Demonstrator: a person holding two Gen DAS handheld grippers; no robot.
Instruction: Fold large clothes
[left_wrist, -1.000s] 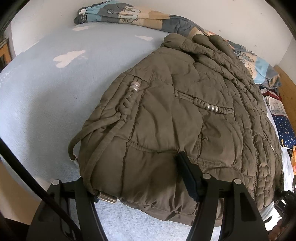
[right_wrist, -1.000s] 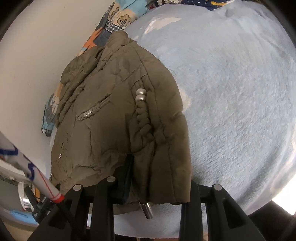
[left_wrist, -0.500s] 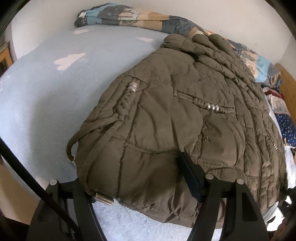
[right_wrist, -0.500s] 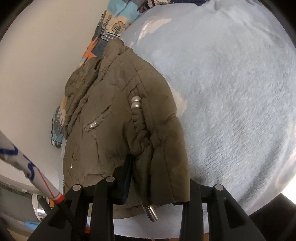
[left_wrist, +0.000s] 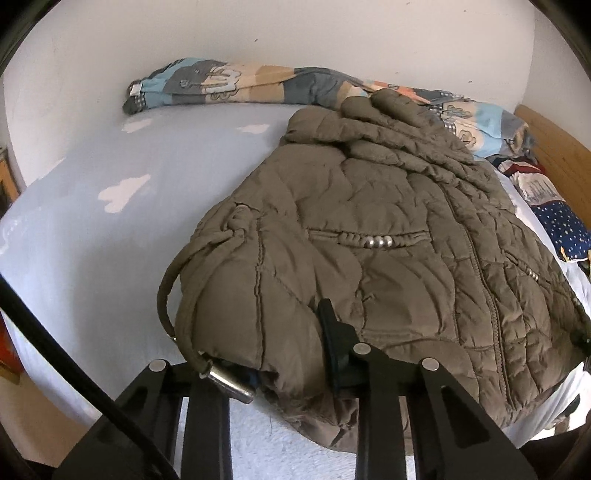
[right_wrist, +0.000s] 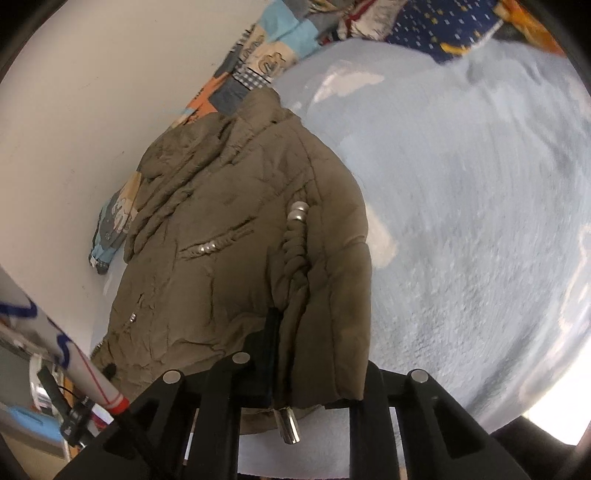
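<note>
**Both grippers closing on jacket hem**

While the olive quilted jacket (left_wrist: 369, 236) lies on the pale blue bed (left_wrist: 92, 229), the left gripper (left_wrist: 288, 354) closes on its near hem — fabric between the jaws at 6 o'clock. Right gripper (right_wrist: 314, 369) likewise closes on the hem, metal cord end (right_wrist: 288, 424) dangling below.

Showing olive-brown across the quilted jacket (left_wrist: 388, 236), with silver beads (left_wrist: 376, 242) glinting along a braided pocket trim and a silver metal tip (left_wrist: 232, 386) shining at the end of a matching olive drawstring (left_wrist: 164, 291). Spreading pale blue with white cloud shapes over the bedsheet (left_wrist: 110, 221). Mixing patches of light blue, grey, tan and orange with cartoon prints on the rumpled blanket (left_wrist: 221, 83). Displaying navy with small white dots on another cloth (left_wrist: 561, 221). Looking off-white on the wall (left_wrist: 295, 37), matte black on both grippers' frames.
</note>
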